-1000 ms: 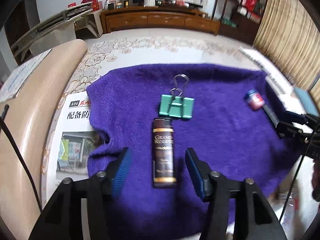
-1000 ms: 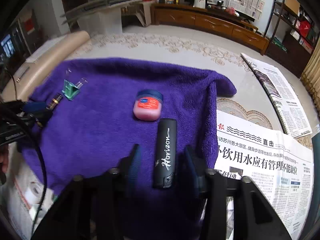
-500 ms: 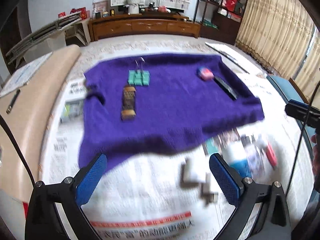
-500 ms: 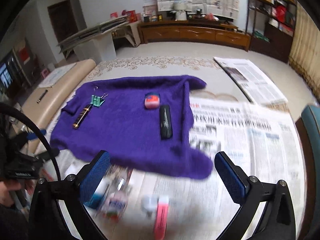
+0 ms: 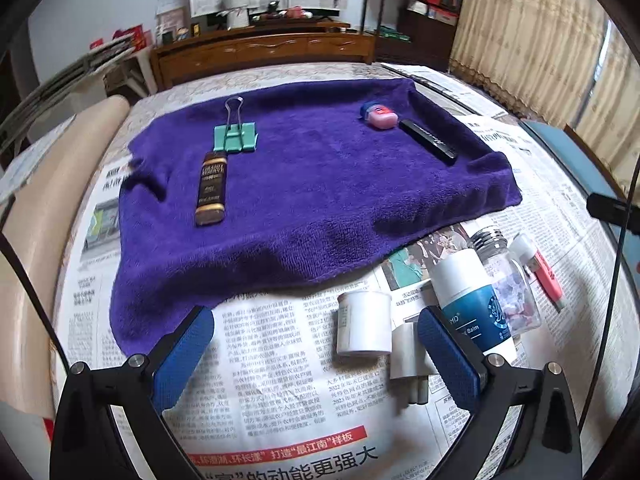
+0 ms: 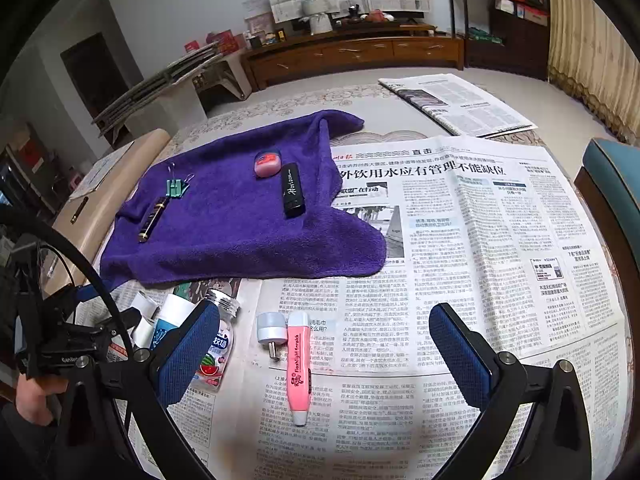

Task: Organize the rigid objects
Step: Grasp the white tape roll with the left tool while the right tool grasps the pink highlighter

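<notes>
Currently both empty: left gripper [image 5: 316, 354] & right gripper [image 6: 324, 354] gaped wide, over newspaper [image 6: 480, 240]. Four items sat on purple towel [image 5: 320, 200]; rest clustered nearby. Risk: round white jar [image 5: 363, 323] w/ blue-label tube [image 5: 472, 304] prob. roll if nudged.

Both wrist views look down from the near edge, sharing the purple towel [image 5: 304, 208].

Left gripper [image 5: 316, 350] and right gripper [image 6: 324, 350] match: each has 2 black angular arms, silver screws and blue textured pads [image 5: 182, 358]. A black cable [image 6: 86, 264] loops beside the right one.
</notes>
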